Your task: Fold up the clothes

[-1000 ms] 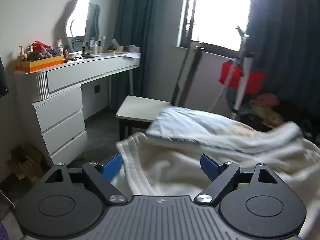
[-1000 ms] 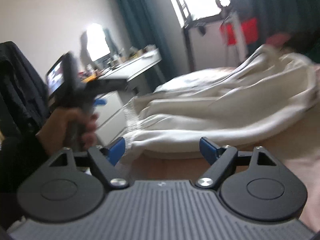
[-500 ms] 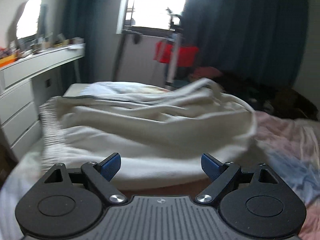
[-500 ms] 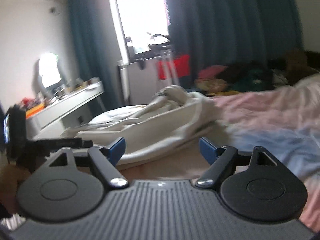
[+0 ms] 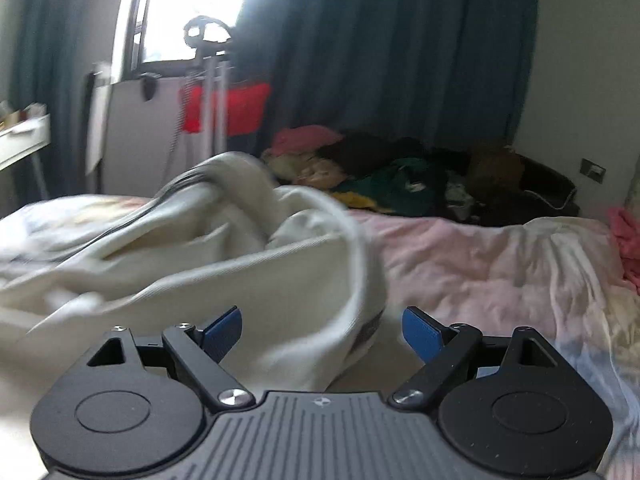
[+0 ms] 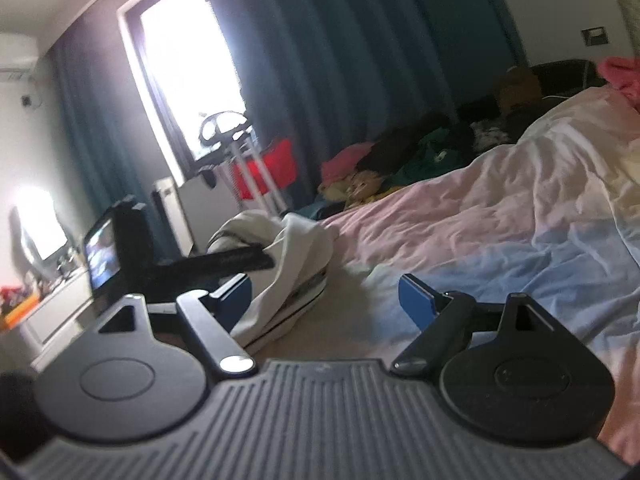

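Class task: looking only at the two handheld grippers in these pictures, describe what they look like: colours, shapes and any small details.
Both match. The left gripper and right gripper each have a grey ribbed body, two round black discs, black angled link arms with silver screws, and blue fingers. Seen from the right wrist, the left gripper carries a small lit screen on its black frame.

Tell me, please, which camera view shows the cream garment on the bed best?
The left wrist view: the cream garment fills its left half, just ahead of the open left gripper. The right wrist view shows only one bunched end, partly hidden.
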